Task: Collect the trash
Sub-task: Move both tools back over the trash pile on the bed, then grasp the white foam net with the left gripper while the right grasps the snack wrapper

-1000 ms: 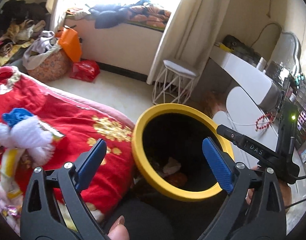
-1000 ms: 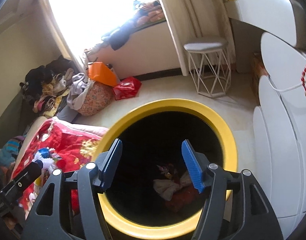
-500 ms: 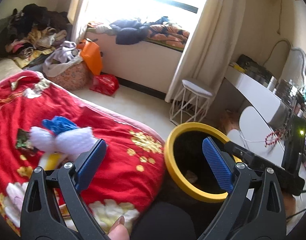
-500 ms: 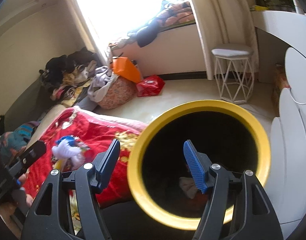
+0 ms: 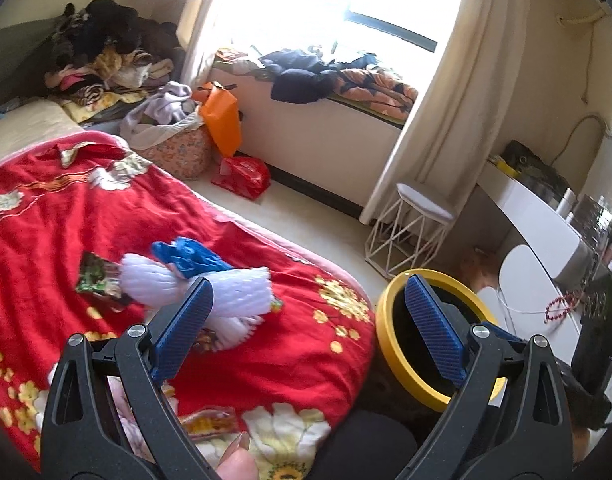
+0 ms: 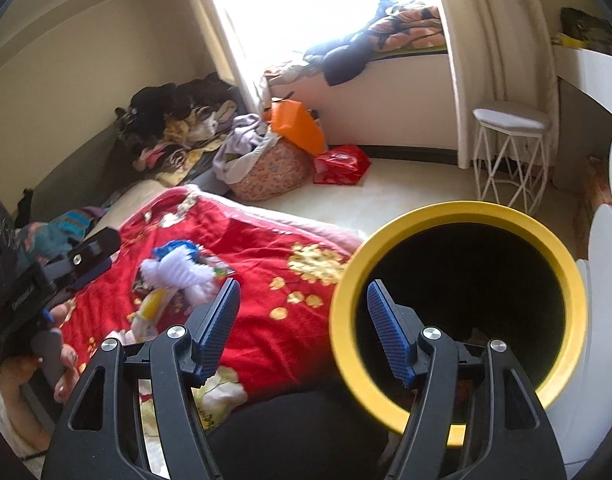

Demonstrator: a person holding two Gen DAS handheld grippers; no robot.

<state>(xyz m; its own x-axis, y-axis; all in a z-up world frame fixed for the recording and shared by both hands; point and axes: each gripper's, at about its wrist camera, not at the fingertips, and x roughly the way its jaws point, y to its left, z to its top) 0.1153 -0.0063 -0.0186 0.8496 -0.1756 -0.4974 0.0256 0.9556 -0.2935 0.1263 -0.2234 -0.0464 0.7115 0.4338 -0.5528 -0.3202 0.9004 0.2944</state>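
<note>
Trash lies on the red flowered blanket (image 5: 266, 360): white foam netting (image 5: 226, 292) with a blue wrapper (image 5: 186, 256) on it, a green wrapper (image 5: 96, 280) to its left, and an orange wrapper (image 5: 210, 424) near the bed's front edge. Beside the bed stands a black bin with a yellow rim (image 5: 385, 320). My left gripper (image 5: 309, 320) is open and empty, hovering over the blanket just right of the netting. My right gripper (image 6: 302, 328) is open and empty, between the blanket (image 6: 266, 320) and the bin's rim (image 6: 341, 300). The right wrist view also shows the netting (image 6: 178, 276) and the left gripper's fingers (image 6: 94, 248).
A white wire stool (image 5: 409, 232) stands on the floor past the bin, with a white dresser (image 5: 537, 216) to the right. A laundry basket (image 5: 178, 148), an orange bag (image 5: 222, 120) and a red bag (image 5: 242, 172) sit under the window seat. Clothes are piled at the back left.
Both grippers have swung left, from over the bin's mouth toward the bed. The bin has slid to the right in both views, and the netting now sits closer to the left gripper.
</note>
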